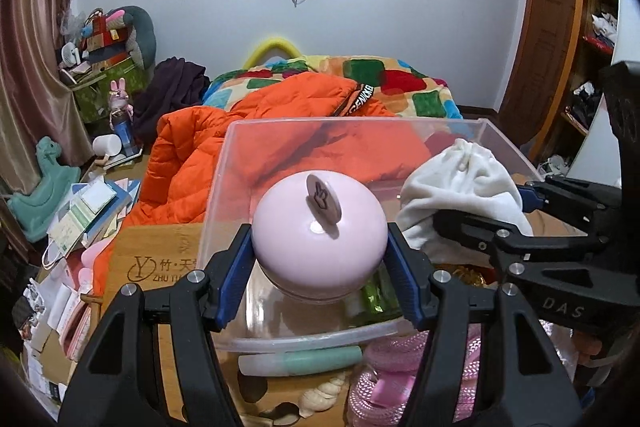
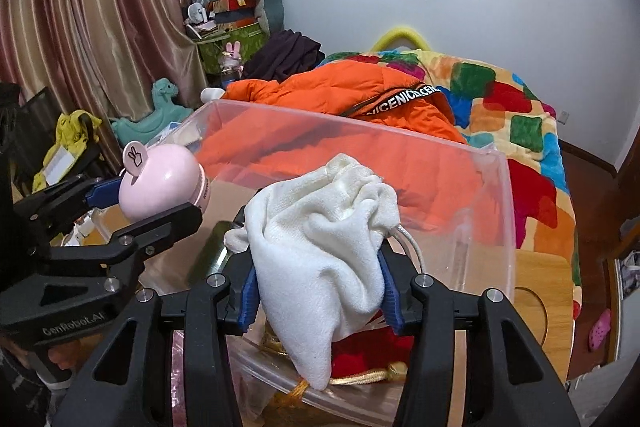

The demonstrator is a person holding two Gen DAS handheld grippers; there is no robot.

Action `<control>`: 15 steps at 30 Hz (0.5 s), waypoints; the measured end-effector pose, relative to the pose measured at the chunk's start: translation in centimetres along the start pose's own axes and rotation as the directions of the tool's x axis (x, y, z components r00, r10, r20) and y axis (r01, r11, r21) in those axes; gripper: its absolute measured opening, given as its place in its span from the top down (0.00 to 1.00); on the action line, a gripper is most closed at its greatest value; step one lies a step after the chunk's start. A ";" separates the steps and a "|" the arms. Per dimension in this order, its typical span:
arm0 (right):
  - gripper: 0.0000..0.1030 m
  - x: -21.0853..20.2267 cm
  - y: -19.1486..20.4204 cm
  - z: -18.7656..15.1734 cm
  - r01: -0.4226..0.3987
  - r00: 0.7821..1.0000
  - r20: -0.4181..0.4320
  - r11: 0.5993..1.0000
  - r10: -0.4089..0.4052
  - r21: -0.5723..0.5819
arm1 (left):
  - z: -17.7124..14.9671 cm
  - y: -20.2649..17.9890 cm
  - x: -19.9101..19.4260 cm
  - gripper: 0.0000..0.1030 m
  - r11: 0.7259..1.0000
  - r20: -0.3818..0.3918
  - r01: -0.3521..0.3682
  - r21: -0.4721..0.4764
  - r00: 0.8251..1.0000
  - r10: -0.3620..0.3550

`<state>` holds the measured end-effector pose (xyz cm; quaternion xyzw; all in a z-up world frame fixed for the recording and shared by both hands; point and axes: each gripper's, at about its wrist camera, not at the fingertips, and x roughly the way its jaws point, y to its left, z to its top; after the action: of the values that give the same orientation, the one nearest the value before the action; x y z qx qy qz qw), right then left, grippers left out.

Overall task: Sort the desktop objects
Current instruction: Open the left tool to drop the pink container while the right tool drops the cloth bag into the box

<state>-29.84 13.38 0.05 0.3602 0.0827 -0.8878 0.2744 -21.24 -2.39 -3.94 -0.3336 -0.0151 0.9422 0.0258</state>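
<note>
Far left there's a messy heap of books and papers (image 1: 86,215) down by the curtain, with a teal toy horse (image 1: 38,183) behind it, well apart from the action. Next over, the wooden tabletop (image 1: 156,259) has a printed logo and carries a clear plastic bin (image 1: 236,163). The left tongs (image 1: 319,259) are pinching a pink round jar (image 1: 316,239) by its sides, blue pads tight against it, and it hangs just over the near part of the bin; a little disc tag with a peace-sign hand stands on its top. Under the jar, inside the bin, you can make out a green tube (image 1: 376,297). On the tabletop just in front of the bin's near wall lie a mint and white tube (image 1: 300,363), a seashell (image 1: 324,393) and a coil of pink rope (image 1: 384,379). To the right, the right tongs (image 2: 318,283) are clamped on a white cloth pouch (image 2: 324,251), which bulges above the pads and droops in a point below them, also over the bin; a white cord sticks out at its right side. Below it in the bin sit something red and a gold cord (image 2: 360,377), can't tell what exactly. The two tools are close side by side, not touching. Behind everything an orange puffer jacket (image 1: 208,151) is dumped on the bed with its colourful patchwork blanket (image 2: 520,123), pressed right up behind the bin's far wall.
</note>
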 end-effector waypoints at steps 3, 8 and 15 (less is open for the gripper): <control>0.54 0.2 0.4 -0.1 0.032 0.999 -0.012 0.999 -0.032 -0.024 | -0.2 -0.2 0.1 0.39 1.000 -0.007 -0.001 0.009 1.000 0.001; 0.45 -0.3 0.4 -0.3 0.076 0.997 -0.001 0.997 -0.076 -0.032 | -0.2 -0.2 0.0 0.39 1.000 -0.016 -0.001 0.009 1.000 0.001; 0.22 -2.5 0.2 -0.1 0.110 0.992 0.062 0.994 -0.109 -0.019 | 0.3 0.4 -1.6 0.27 1.000 0.030 -0.022 -0.009 0.999 0.023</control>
<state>-28.20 14.35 1.71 0.3247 0.1041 -0.9111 0.2317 -20.19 -2.86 -2.67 -0.3194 -0.0159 0.9474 0.0134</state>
